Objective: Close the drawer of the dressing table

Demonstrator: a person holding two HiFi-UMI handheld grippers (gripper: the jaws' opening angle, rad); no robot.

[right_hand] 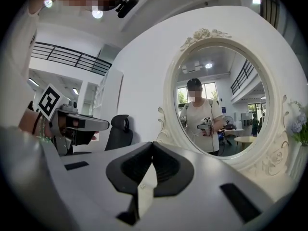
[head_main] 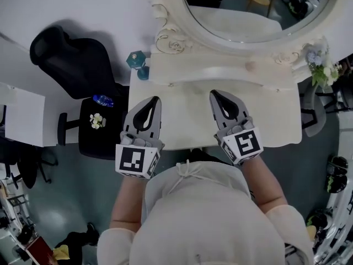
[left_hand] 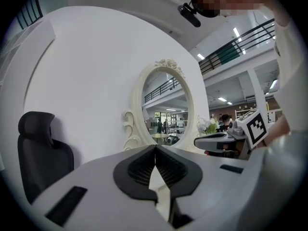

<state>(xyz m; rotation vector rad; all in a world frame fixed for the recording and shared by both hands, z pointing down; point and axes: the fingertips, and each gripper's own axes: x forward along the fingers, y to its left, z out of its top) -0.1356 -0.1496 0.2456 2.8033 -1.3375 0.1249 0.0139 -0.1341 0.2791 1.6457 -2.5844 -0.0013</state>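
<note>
The white dressing table with its oval mirror stands in front of me. Its drawer front does not show in any view; the tabletop and my body hide it. My left gripper hovers over the left part of the tabletop, jaws shut with nothing between them. My right gripper hovers over the middle, likewise shut and empty. In the left gripper view the left gripper points level toward the mirror, with the right gripper beside it. The right gripper faces the mirror.
A black office chair stands left of the table against the wall. A black stool with a bottle and a small flower sits beside it. A teal object rests at the table's back left corner, flowers at the right.
</note>
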